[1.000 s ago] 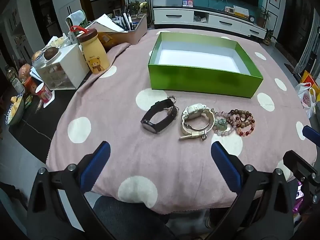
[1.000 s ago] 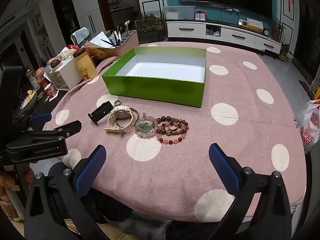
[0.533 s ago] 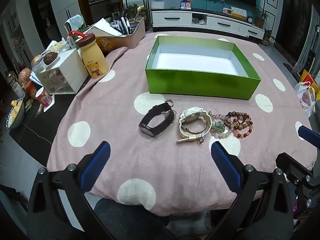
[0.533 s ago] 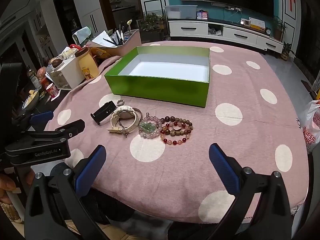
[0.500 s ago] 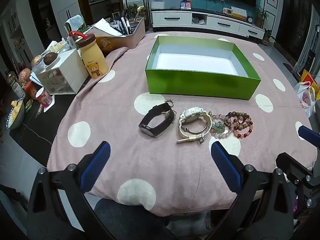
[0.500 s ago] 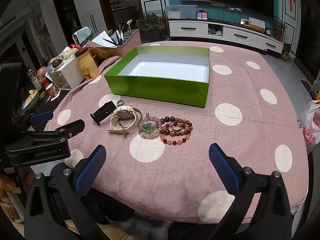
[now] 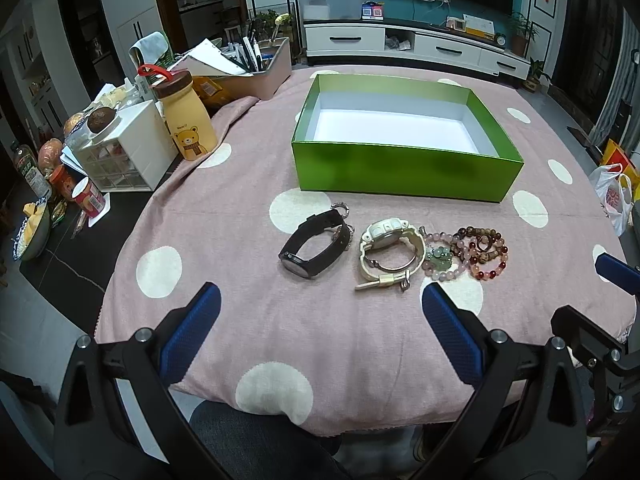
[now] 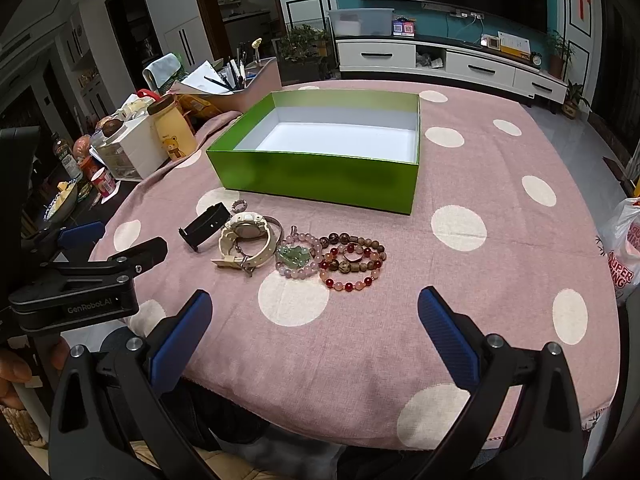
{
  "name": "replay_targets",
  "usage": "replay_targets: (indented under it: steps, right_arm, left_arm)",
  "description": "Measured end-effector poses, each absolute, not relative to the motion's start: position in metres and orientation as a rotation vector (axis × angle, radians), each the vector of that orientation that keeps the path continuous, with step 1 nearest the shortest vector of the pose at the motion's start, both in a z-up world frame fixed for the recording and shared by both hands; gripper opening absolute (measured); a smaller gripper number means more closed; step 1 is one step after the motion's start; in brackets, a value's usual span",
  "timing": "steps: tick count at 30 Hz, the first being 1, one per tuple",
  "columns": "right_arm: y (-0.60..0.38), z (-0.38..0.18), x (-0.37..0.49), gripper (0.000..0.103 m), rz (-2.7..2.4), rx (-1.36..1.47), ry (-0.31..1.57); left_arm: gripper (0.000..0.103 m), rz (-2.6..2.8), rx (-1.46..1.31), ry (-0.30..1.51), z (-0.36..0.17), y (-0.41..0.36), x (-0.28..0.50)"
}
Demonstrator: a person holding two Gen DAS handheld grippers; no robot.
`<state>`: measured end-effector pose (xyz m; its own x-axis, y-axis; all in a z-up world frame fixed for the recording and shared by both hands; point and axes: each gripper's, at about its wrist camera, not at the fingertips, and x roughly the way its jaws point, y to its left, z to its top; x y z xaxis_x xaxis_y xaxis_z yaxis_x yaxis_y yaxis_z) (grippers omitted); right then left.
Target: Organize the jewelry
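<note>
Black watch (image 7: 314,245); cream watch (image 7: 390,249)

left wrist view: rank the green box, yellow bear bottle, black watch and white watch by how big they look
1. green box, by far the largest.
2. yellow bear bottle.
3. black watch and white watch: they look about alike, so I will not rank them.

Dim indoor light, fisheye-warped edges

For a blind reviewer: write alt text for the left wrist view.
An empty green box sits on a pink polka-dot tablecloth, with a black watch, a cream watch and beaded bracelets lined up before it. The open left tongs frame the foreground.
</note>
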<state>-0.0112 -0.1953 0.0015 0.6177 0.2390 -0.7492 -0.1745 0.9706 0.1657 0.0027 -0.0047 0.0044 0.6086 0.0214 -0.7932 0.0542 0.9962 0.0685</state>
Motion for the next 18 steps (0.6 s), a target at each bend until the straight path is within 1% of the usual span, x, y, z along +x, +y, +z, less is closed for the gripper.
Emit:
replay_targets:
  steps: [18]
  right_arm:
    - [-0.194,0.0017,-0.0135,0.102,0.248,0.085,0.87]
  left_arm:
    - [0.101,-0.025,0.091,0.912,0.0057,-0.005,0.0017]
